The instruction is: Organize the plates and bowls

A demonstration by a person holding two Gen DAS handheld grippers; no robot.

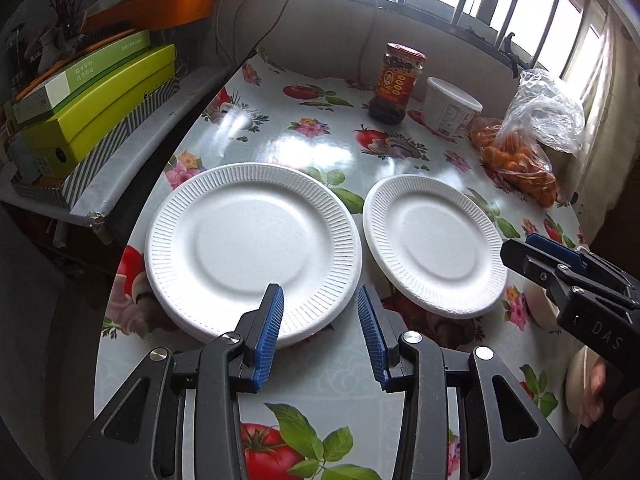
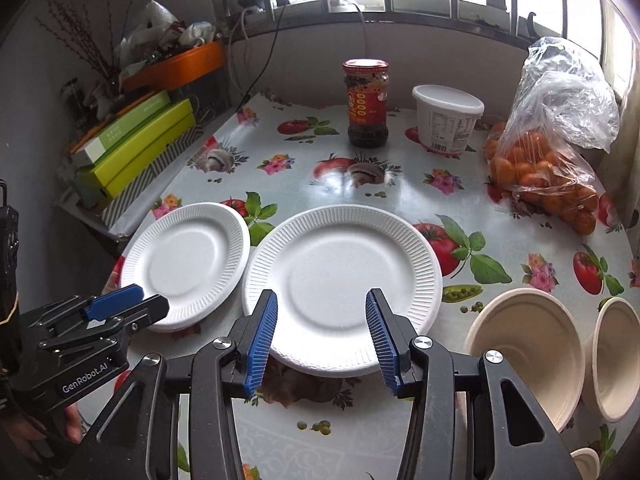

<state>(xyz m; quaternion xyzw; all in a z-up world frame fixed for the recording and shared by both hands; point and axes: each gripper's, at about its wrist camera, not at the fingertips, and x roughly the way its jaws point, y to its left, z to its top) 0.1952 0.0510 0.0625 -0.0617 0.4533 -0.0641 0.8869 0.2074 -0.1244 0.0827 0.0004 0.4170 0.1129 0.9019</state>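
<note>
Left gripper (image 1: 320, 332) nearest, jaws wide, empty, over near rim of left plate stack (image 1: 252, 252). Right gripper (image 2: 322, 334) likewise wide, empty, over right plate stack (image 2: 342, 284). Two paper bowls (image 2: 528, 348) at table's (image 2: 400, 184) right edge.

Two white ribbed plates (image 2: 186, 254) (image 2: 342, 286) lie side by side, two cream bowls (image 2: 528, 348) (image 2: 618, 356) tilted beside them

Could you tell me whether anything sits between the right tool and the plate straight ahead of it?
Nothing visible does. The right tool is open, hovering over the near rim of the plate, with only bare plate between its fingers. The bowls sit off to its right.
</note>
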